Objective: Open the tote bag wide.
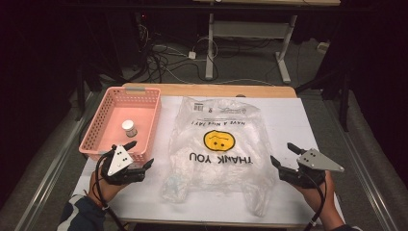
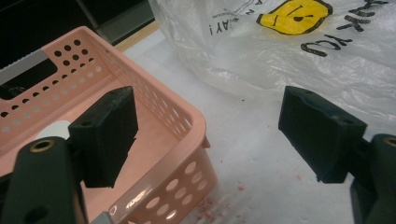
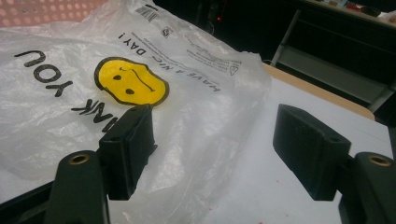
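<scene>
the plastic bag [image 1: 219,144] lies flat mid-table, basket [image 1: 144,94] at its 9 o'clock. it looks light, soft, slippery; pinch a handle edge. left gripper [image 1: 139,154] and right gripper [image 1: 284,155] both gape, empty.

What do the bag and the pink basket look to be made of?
Bag: thin translucent plastic film, glossy, by its wrinkles and sheen. Pink basket: apparently rigid moulded plastic, smooth with a slight gloss, its walls punched with rows of round holes.
</scene>
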A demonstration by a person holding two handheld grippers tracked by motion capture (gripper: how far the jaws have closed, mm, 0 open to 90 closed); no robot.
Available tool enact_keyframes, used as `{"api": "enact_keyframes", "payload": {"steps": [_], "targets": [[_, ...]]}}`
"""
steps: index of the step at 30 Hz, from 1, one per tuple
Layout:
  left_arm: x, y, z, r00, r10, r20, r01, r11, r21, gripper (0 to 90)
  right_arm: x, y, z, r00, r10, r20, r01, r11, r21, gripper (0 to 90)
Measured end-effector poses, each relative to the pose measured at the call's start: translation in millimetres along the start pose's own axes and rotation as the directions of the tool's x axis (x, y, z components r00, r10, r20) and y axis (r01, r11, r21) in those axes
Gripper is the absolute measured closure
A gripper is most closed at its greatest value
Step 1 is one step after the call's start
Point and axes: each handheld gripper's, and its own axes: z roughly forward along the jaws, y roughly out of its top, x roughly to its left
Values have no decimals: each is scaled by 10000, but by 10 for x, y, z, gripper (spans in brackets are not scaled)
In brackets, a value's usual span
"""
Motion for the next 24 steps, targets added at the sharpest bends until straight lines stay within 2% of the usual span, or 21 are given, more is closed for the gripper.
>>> {"api": "enact_keyframes", "payload": {"steps": [8,10,12,13,15,16,17,18,19,22,23,24], "targets": [[-22,-30,16,10000,10,23,-10,9998,189,196,2,-11,51,9999,28,-136,-26,9998,174,278],[-25,-27,14,10000,53,28,-54,9998,205,196,-28,-16,81,9998,64,-195,-59,9997,217,309],[-27,-17,13,10000,46,12,-46,9998,175,196,-130,4,162,9998,148,-166,-143,9993,346,351],[-29,-17,13,10000,0,65,-1,9999,147,196,-130,4,162,9998,148,-166,-143,9993,346,351],[-41,-24,18,9999,60,102,-62,9998,197,196,-260,43,256,9994,262,-213,-251,9984,506,410],[-42,-29,22,9999,50,162,-53,9997,223,196,-419,95,389,9987,473,-181,-460,9967,672,458],[-43,-31,27,9997,39,233,-46,9996,263,196,-505,128,476,9977,618,-263,-595,9949,813,467],[-47,-29,30,9997,71,240,-78,9996,289,196,-505,128,476,9977,618,-263,-595,9949,813,467],[-52,-27,28,9997,110,232,-116,9996,273,196,-651,204,684,9967,786,-200,-760,9911,1098,491],[-54,-19,20,9995,212,237,-218,9995,237,196,-825,331,1028,9951,956,-269,-891,9788,1843,460],[-52,-19,20,9995,204,243,-209,9996,211,196,-825,331,1028,9951,956,-269,-891,9788,1843,460],[-50,-22,23,9995,186,265,-191,9996,200,196,-900,406,1227,9942,1054,-213,-988,9732,2076,453]]}}
